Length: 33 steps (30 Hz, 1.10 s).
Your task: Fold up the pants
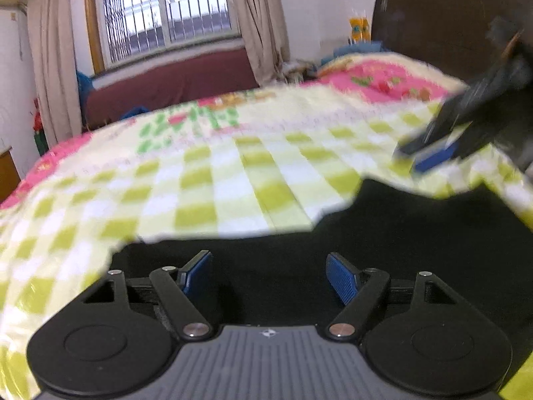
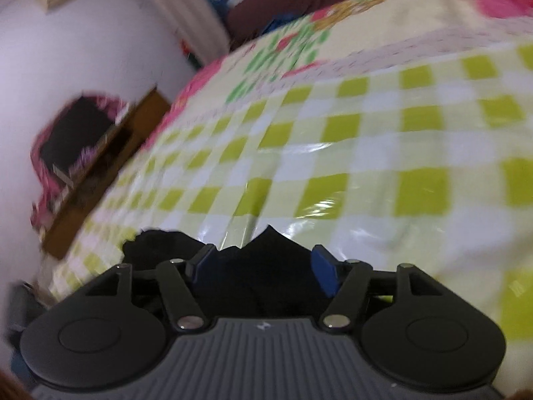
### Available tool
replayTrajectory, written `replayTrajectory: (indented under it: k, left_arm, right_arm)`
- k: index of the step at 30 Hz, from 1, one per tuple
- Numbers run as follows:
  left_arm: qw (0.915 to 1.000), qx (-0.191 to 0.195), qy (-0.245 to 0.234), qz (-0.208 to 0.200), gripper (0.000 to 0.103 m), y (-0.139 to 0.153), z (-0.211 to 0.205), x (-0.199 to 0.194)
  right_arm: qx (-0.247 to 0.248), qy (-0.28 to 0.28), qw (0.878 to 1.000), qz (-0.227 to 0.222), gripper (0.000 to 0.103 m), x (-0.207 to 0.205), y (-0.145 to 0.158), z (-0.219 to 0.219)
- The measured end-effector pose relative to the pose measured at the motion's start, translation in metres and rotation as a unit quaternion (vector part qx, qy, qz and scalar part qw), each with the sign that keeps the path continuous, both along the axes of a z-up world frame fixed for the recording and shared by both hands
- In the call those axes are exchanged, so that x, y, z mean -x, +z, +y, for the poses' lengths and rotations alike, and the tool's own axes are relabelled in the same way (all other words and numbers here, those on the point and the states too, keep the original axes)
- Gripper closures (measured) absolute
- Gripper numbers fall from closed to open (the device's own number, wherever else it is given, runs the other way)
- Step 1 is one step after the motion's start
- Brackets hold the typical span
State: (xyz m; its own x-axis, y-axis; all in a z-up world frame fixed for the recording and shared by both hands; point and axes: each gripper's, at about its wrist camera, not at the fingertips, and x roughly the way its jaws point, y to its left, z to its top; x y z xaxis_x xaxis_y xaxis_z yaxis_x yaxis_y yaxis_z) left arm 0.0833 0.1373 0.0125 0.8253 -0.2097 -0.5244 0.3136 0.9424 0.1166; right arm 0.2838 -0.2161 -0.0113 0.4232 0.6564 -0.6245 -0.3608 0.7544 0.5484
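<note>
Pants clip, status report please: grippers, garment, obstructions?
Left gripper open, fingers apart over black pants. Right gripper open, cloth between fingers, not pinched. Pants on checked cover. Nothing in the way.

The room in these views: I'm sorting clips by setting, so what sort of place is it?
Most likely a home bedroom: black pants lie on a bed covered by a green-and-white checked sheet, with a dark wooden headboard and a barred, curtained window behind.

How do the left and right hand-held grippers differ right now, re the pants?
The left hand-held gripper has its jaws wider apart; the right hand-held gripper has a narrower gap. The left sits over flat black pants; the right has a bunched, peaked edge between its blue pads. Shared: both open, neither pinching cloth, both over the checked bed cover.
</note>
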Motion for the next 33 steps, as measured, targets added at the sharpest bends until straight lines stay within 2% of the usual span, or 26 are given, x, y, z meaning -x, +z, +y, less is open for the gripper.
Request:
replayTrajectory:
  k: [1, 2, 3, 4, 5, 8, 10, 11, 14, 17, 19, 20, 21, 23, 27, 31, 32, 33]
  left_arm:
    - [1.0000, -0.001, -0.001, -0.007, 0.014, 0.004, 0.003, -0.003]
    - [0.9999, -0.007, -0.001, -0.012, 0.014, 0.007, 0.006, -0.009]
    - [0.9998, -0.016, 0.000, -0.015, 0.014, 0.007, 0.008, -0.016]
    - [0.9995, -0.029, 0.000, -0.013, 0.014, 0.006, 0.010, -0.024]
    - [0.9992, -0.039, 0.000, -0.008, 0.014, 0.002, 0.014, -0.032]
    - [0.9987, -0.046, 0.014, 0.020, 0.015, -0.013, 0.027, -0.053]
    - [0.9989, -0.035, 0.011, 0.030, 0.015, -0.020, 0.033, -0.057]
    - [0.9989, -0.039, 0.005, 0.027, 0.015, -0.017, 0.032, -0.056]
    - [0.9988, -0.048, -0.004, 0.008, 0.015, -0.007, 0.036, -0.046]
    - [0.9986, -0.043, 0.027, 0.012, 0.014, -0.003, 0.050, -0.040]
    - [0.9973, -0.032, 0.063, 0.023, 0.015, -0.005, 0.060, -0.038]
    - [0.9967, -0.018, 0.076, 0.023, 0.015, -0.005, 0.064, -0.034]
    - [0.9962, -0.006, 0.084, 0.019, 0.015, -0.006, 0.067, -0.028]
    - [0.9952, 0.014, 0.096, -0.001, 0.015, -0.004, 0.066, -0.013]
    - [0.9950, 0.034, 0.092, -0.022, 0.014, -0.007, 0.056, 0.005]
    - [0.9959, 0.050, 0.073, -0.016, 0.014, -0.016, 0.052, 0.007]
    - [0.9964, 0.049, 0.069, -0.012, 0.014, -0.019, 0.052, 0.006]
    - [0.9966, 0.047, 0.068, -0.007, 0.014, -0.023, 0.052, 0.004]
  right_arm:
    - [0.016, 0.007, 1.000, 0.012, 0.039, -0.007, -0.007, 0.009]
    - [0.036, 0.007, 0.999, 0.031, 0.044, -0.014, -0.014, 0.017]
    - [0.048, 0.007, 0.998, 0.043, 0.072, -0.017, -0.020, 0.020]
    - [0.058, 0.008, 0.997, 0.055, 0.091, -0.016, -0.025, 0.021]
    - [0.069, 0.004, 0.996, 0.061, 0.103, -0.014, -0.028, 0.017]
    - [0.100, -0.038, 0.993, 0.057, 0.103, -0.001, -0.035, -0.010]
    - [0.081, -0.064, 0.992, 0.077, 0.103, 0.003, -0.040, -0.029]
    - [0.080, -0.067, 0.992, 0.068, 0.103, 0.006, -0.036, -0.031]
    - [0.064, -0.054, 0.996, 0.030, 0.095, 0.012, -0.011, -0.027]
    - [0.033, -0.024, 0.999, -0.012, 0.095, 0.009, 0.013, -0.004]
    - [0.019, 0.023, 0.999, -0.032, 0.091, 0.003, 0.023, 0.026]
    - [0.010, 0.050, 0.998, -0.038, 0.080, -0.003, 0.025, 0.049]
    - [0.000, 0.075, 0.996, -0.040, 0.056, -0.007, 0.024, 0.071]
    - [-0.014, 0.134, 0.990, -0.036, 0.033, -0.019, 0.018, 0.118]
    - [0.001, 0.219, 0.975, -0.028, 0.034, -0.039, 0.000, 0.197]
    - [0.010, 0.271, 0.962, 0.006, 0.033, -0.048, -0.019, 0.235]
    - [0.009, 0.276, 0.961, 0.006, 0.037, -0.047, -0.018, 0.238]
    - [0.012, 0.277, 0.961, 0.006, 0.065, -0.047, -0.016, 0.242]
